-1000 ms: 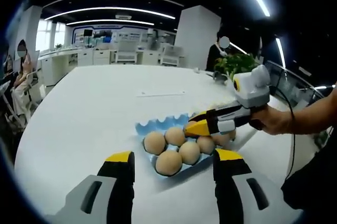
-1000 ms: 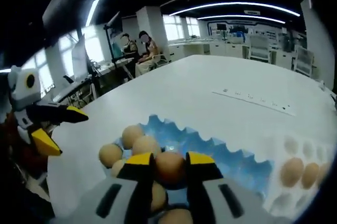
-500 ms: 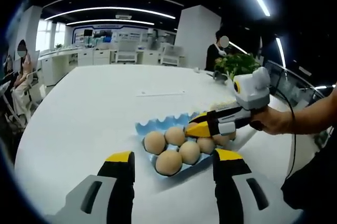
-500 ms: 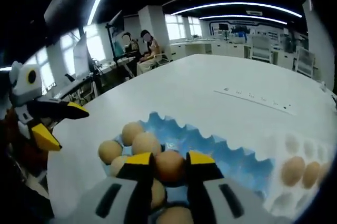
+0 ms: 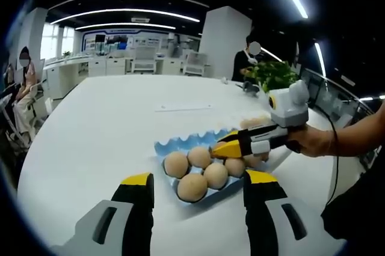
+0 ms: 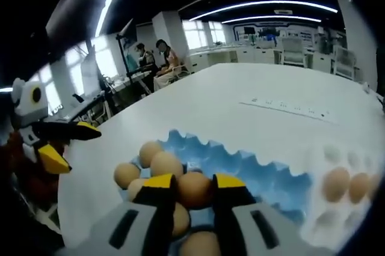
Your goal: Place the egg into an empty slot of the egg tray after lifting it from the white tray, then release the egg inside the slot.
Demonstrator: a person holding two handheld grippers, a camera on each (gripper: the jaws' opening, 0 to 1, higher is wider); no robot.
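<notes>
Egg [image 6: 194, 189]: brown, pinched between the yellow-tipped jaws of the right gripper [image 6: 193, 188], held over the blue egg tray [image 6: 264, 178].

Egg tray: blue, scalloped rim, on a white table [image 6: 228, 106]; several eggs fill its near-left slots, empty slots lie further right.

White tray [image 6: 346, 205]: just right of the blue one, a few eggs left in it.

Left gripper [image 5: 197, 185]: jaws spread wide, holding nothing, hovering near the blue tray [image 5: 180, 146] in the left gripper view; the right gripper [image 5: 224, 146] shows there too, over the eggs.

Risks, as judged: the held egg sits close above its neighbours, so lowering off-centre could knock shell on shell. Letting go before it seats could let it roll or crack; too tight a pinch could break it.
</notes>
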